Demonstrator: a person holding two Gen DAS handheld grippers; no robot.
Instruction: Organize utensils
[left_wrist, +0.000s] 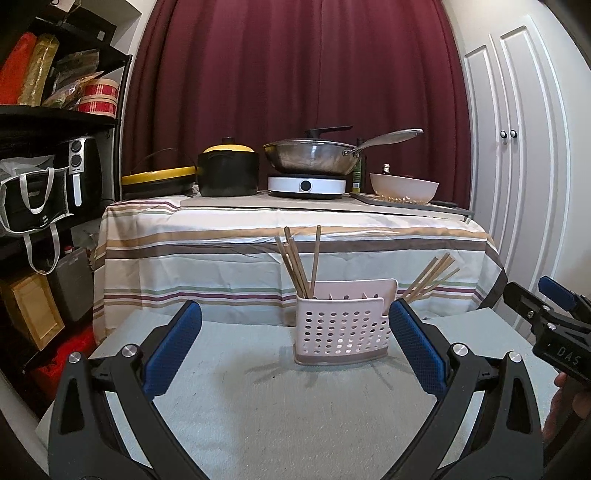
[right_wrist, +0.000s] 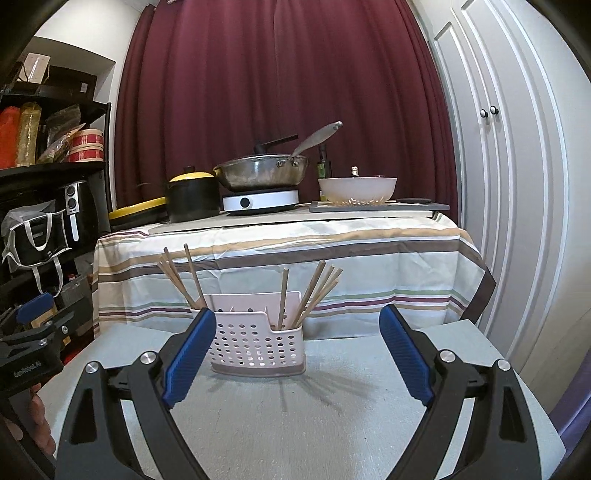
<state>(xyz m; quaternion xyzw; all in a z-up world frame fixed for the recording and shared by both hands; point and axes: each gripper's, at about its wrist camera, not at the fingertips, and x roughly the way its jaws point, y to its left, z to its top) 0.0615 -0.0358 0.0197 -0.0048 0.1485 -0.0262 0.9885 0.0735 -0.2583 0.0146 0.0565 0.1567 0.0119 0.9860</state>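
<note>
The left gripper hovers low over the near table, its blue-padded jaws spread wide and holding nothing; the right gripper sits level with it on the other side, jaws likewise wide apart and empty. Between and just ahead of them a pink perforated holder stands upright on the table's far half, its rear wall taller than the front. Chopsticks stand in it in two bunches: one fans out of the holder's right end, with one stick nearly upright and the others tilted to the right, and a second bunch leans to the left out of the left end. From the left wrist view the right-hand bunch is partly hidden behind the holder and a finger pad. Each camera catches the other gripper at the frame's edge, with part of a hand beneath it. Behind the table stands a higher one under a striped cloth, carrying a steel pan on a white hotplate, a black pot with a yellow lid, and a white bowl. A dark red curtain hangs at the back, shelves stand left, white cupboard doors right
</note>
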